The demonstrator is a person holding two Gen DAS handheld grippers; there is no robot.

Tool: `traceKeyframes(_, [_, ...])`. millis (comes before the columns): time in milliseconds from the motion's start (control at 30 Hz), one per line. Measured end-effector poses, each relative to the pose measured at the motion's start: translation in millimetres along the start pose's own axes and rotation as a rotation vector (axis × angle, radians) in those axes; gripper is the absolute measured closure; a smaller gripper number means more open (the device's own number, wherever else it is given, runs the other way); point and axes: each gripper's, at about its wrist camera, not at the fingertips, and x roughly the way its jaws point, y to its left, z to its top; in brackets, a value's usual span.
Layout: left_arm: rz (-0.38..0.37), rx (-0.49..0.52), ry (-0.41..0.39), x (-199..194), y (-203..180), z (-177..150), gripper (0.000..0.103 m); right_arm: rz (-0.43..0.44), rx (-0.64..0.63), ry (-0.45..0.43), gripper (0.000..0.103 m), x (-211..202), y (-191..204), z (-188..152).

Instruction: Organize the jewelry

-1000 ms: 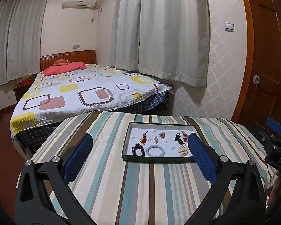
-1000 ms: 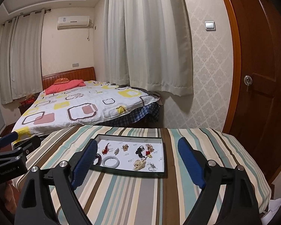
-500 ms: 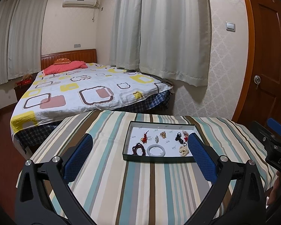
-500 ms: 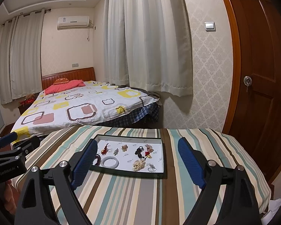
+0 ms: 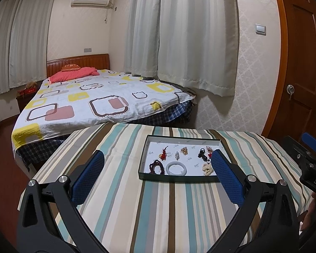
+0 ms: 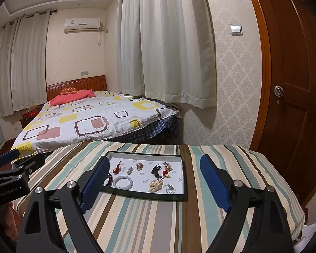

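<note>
You are holding the left gripper (image 5: 158,171) and right gripper (image 6: 154,176) spread wide, gripping nothing. The jewelry tray (image 6: 180,197) is sitting at frame center on the striped tablecloth (image 6: 137,221).

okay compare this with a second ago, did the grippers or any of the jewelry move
Hardly. Both the left hand-held gripper and the right hand-held gripper stayed open and empty above the striped cloth, shifting only slightly. The tray and its jewelry, including the white bangle, lie unchanged.
</note>
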Motion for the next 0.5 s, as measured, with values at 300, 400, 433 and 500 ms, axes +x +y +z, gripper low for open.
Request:
traceKeyframes(300, [-0.001, 0.0, 0.001, 0.2, 0.3, 0.9, 0.004, -0.001, 0.0, 0.001, 0.018, 1.6, -1.1, 0.3])
traceKeyframes(400, [-0.002, -0.001, 0.001, 0.0, 0.0, 0.8, 0.004, -0.001, 0.001, 0.001, 0.018, 2.0, -2.6, 0.9])
traceKeyframes(433, [-0.002, 0.0, 0.002, 0.0, 0.0, 0.8, 0.004, -0.002, 0.0, 0.001, 0.018, 2.2, -2.3, 0.6])
traceKeyframes(500, [-0.004, -0.001, 0.003, 1.5, 0.2, -1.2, 0.004, -0.002, 0.0, 0.001, 0.018, 2.2, -2.2, 0.3])
